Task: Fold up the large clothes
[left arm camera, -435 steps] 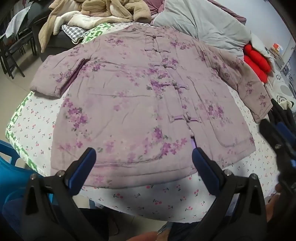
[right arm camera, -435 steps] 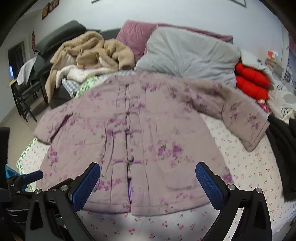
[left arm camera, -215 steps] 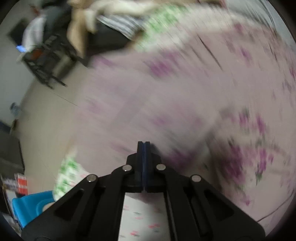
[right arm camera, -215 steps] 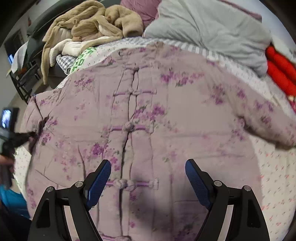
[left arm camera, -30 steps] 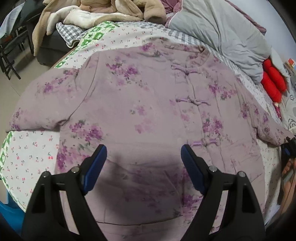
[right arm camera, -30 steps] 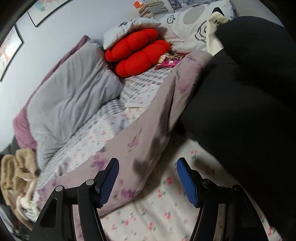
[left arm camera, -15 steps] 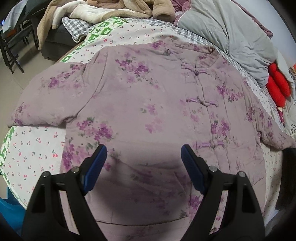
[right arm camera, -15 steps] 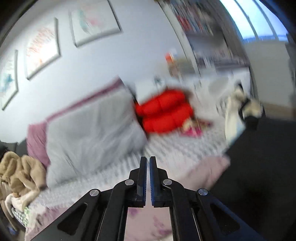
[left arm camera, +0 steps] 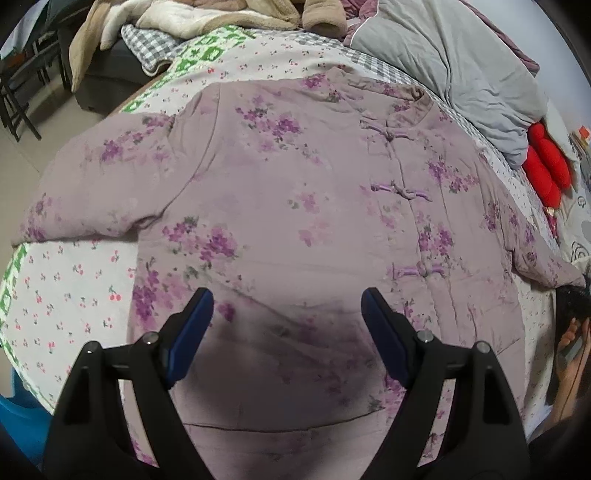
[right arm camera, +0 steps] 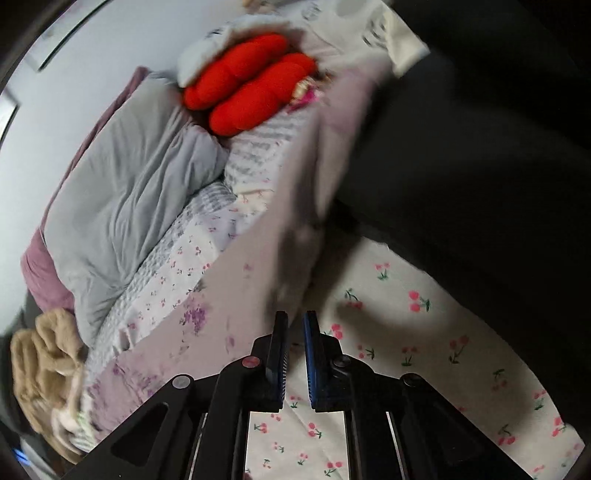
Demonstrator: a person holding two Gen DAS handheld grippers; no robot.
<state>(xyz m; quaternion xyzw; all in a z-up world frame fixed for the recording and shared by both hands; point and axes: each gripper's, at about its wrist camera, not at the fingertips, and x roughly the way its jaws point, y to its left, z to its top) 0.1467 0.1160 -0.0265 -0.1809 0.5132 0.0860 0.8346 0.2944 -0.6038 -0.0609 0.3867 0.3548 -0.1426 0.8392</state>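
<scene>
A mauve padded jacket (left arm camera: 295, 206) with purple flowers and knot buttons lies face up, spread flat on the bed, both sleeves out. My left gripper (left arm camera: 286, 310) is open and empty, hovering over the jacket's lower front. In the right wrist view, my right gripper (right arm camera: 294, 334) has its jaws almost together with a narrow gap, at the edge of the jacket's right sleeve (right arm camera: 280, 229). The view is blurred, so I cannot tell whether cloth is between the pads.
The bed has a cherry-print sheet (right arm camera: 406, 332). A grey duvet (left arm camera: 461, 62) and red cushion (right arm camera: 247, 88) lie at the head. Beige clothes (left arm camera: 207, 14) are piled at the far left. A black garment (right arm camera: 480, 147) lies beside the right sleeve. Floor and chairs (left arm camera: 18, 92) are on the left.
The right gripper went from open over the sleeve to nearly shut and now sits low at the sleeve's edge. The left gripper stayed open and moved slightly closer to the jacket.
</scene>
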